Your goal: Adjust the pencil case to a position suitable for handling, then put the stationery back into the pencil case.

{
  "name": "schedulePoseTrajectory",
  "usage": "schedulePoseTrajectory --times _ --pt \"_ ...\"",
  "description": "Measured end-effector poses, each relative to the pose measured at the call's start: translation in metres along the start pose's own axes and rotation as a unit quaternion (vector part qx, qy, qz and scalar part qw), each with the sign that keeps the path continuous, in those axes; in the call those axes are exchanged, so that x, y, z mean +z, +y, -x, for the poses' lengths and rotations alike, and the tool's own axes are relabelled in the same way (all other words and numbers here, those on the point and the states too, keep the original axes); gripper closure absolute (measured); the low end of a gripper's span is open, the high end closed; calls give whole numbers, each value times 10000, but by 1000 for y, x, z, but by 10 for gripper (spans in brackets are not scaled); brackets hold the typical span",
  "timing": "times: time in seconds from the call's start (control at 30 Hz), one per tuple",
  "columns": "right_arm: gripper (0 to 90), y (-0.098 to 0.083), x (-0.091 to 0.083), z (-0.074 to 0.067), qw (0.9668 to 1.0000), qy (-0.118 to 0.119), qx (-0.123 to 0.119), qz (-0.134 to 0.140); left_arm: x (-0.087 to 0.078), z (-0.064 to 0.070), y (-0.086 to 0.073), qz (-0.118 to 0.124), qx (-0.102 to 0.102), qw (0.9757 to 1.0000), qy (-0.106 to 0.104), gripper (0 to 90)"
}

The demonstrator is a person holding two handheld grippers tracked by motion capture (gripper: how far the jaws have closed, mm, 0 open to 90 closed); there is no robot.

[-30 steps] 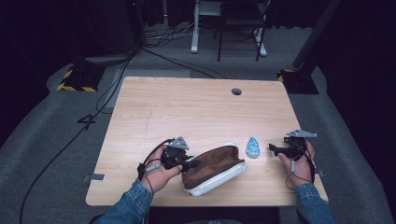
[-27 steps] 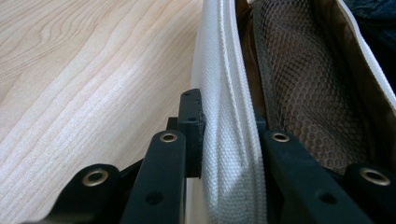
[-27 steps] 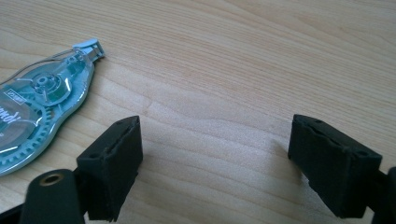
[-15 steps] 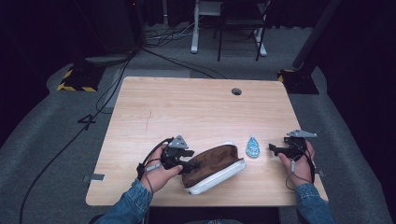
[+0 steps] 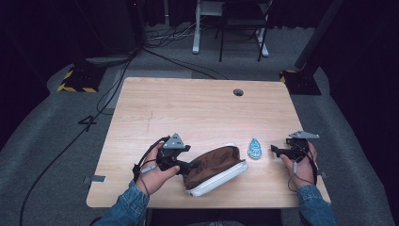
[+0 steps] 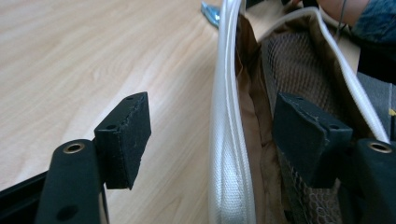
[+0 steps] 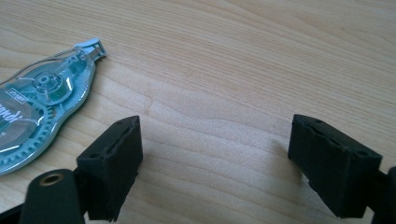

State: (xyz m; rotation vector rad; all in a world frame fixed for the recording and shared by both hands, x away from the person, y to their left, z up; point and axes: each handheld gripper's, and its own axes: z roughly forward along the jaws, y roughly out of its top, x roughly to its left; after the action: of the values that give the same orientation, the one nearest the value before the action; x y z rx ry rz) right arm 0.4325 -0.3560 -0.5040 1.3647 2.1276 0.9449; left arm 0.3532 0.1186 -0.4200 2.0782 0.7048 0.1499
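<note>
Pouch (image 5: 215,169) of brown fabric with a white zipped rim lies near the table's (image 5: 197,108) front edge, mouth gaping. Left gripper (image 6: 212,140) straddles that rim, jaws wide apart (one inside against the mesh lining, one outside). Correction-tape dispenser (image 5: 254,148) sits just beside the pouch. Right gripper (image 7: 215,154) hovers wide apart near it.

Dark room; grey carpet (image 5: 47,141); wooden table (image 5: 197,108); floor cables (image 5: 108,94).

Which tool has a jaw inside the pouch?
The left tool: its jaws straddle the brown pouch's white rim. The right tool is open over bare table.
</note>
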Motion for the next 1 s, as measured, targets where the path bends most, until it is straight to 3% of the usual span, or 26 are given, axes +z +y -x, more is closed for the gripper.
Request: schedulePoseTrajectory --times 0.13,0.27,0.37,0.4,0.47,0.53,0.6,0.63,0.7,0.83,0.87,0.93,1.0 --pt "179 0 0 0 10000 12 -1 -3 -11 0 2 217 50 9997 60 280" --pt "184 0 0 0 10000 15 -6 -9 -30 -5 -3 447 -40 9988 214 274" --pt "222 -1 -1 -2 10000 11 -11 17 -44 -8 -10 612 -7 9966 555 273" --pt "222 -1 -1 -2 10000 11 -11 17 -44 -8 -10 612 -7 9966 555 273" --pt "267 -1 -2 -3 10000 -10 24 46 -52 -11 -18 634 -20 9947 808 272" --pt "282 0 -3 -4 10000 -12 43 12 -55 -12 -21 610 -54 9942 889 269" --pt "311 2 -5 -4 9999 6 68 -138 -60 -17 -29 500 -65 9919 1169 266" --pt "336 5 -7 -4 9996 78 156 -242 -62 -19 -32 478 -142 9911 1231 260" --pt "336 9 -9 -5 9994 172 243 -200 -66 -23 -37 466 -215 9897 1336 260" --pt "334 15 -12 -8 9993 197 165 -261 -72 -31 -44 447 -400 9860 1559 258" --pt "329 17 -13 -9 9992 215 179 -280 -72 -31 -44 447 -400 9860 1559 257" --pt "333 20 -15 -10 9990 260 165 -324 -74 -38 -52 410 -626 9812 1778 255" --pt "365 24 -19 -12 9987 281 276 -324 -73 -42 -58 362 -748 9785 1886 252"
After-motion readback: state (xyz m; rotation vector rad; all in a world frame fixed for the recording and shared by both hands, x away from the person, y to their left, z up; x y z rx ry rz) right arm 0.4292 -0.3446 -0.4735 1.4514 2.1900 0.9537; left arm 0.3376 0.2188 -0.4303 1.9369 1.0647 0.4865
